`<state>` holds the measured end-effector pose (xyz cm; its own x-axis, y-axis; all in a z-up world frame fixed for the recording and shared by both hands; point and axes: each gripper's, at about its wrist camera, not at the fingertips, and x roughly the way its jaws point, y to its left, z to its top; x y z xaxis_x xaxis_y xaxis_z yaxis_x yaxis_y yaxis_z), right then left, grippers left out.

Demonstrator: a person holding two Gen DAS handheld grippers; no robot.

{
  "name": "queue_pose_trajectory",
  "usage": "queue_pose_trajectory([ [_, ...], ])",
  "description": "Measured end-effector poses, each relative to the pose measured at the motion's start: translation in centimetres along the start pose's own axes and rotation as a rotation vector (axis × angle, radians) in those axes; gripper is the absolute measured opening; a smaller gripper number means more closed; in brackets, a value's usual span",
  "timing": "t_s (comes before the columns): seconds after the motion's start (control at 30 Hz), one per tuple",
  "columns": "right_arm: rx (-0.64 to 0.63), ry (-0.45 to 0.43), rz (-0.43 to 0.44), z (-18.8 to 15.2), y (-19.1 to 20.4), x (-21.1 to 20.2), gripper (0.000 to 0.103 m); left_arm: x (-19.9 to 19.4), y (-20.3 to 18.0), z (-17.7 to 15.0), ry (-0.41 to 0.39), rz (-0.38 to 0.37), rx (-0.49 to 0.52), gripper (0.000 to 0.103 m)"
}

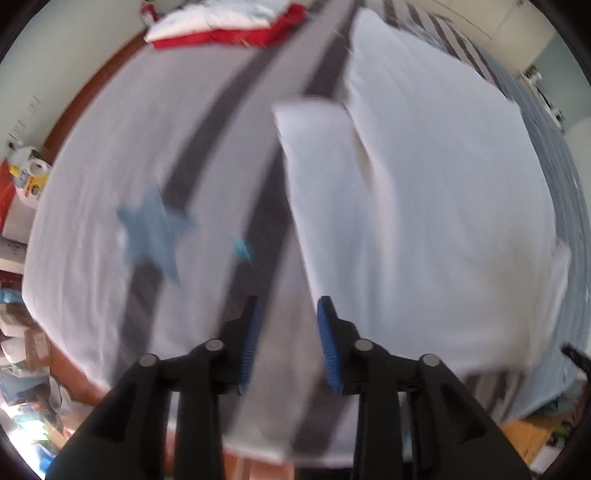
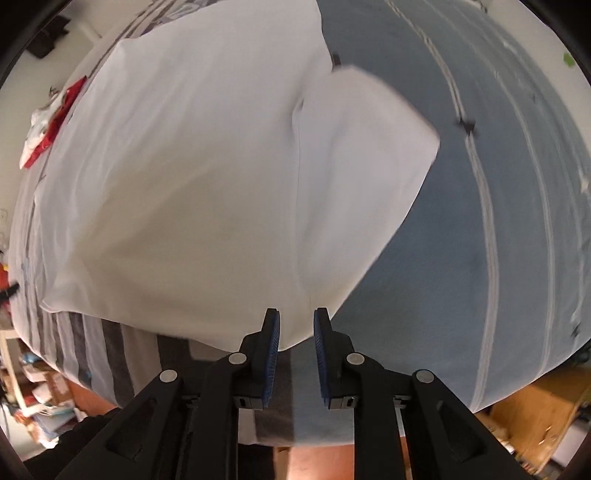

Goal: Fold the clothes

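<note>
On bed (image 1: 92, 184): one white garment (image 1: 424, 184), seemingly.

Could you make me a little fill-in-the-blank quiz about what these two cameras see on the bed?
1. The large garment spread on the bed is ____ in colour.
2. The left gripper has its jaws ____, with nothing between them.
3. The star printed on the striped sheet is ____.
4. The crumpled cloth at the far end of the bed is white and ____.

Missing words: white; open; blue; red
</note>
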<state>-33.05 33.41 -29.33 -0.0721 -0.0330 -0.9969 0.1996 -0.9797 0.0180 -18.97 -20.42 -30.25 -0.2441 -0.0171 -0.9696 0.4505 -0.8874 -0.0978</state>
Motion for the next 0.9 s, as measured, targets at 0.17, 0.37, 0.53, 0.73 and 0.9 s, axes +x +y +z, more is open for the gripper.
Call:
queue_pose_trajectory([
  [0.17,0.089,-0.062,0.036,1.7,-2.3,-2.4,0.019,2.5,-0.1,11.1,-0.075,0.0,-0.036,0.036],
  [0.37,0.139,-0.137,0.113,7.2,-1.2,1.6,0.022,6.3,-0.2,16.2,-0.084,-0.052,0.003,0.041],
  [0.53,0.139,-0.186,0.167,11.1,1.7,3.9,0.022,8.5,-0.2,18.2,-0.067,-0.089,0.053,0.027],
  [0.73,0.155,-0.188,0.189,13.8,3.7,6.4,0.022,7.9,1.5,18.8,-0.084,-0.113,0.01,0.004],
  [0.9,0.134,-0.168,0.146,13.7,3.4,7.3,0.022,5.1,6.2,18.7,-0.135,-0.095,-0.094,0.004],
])
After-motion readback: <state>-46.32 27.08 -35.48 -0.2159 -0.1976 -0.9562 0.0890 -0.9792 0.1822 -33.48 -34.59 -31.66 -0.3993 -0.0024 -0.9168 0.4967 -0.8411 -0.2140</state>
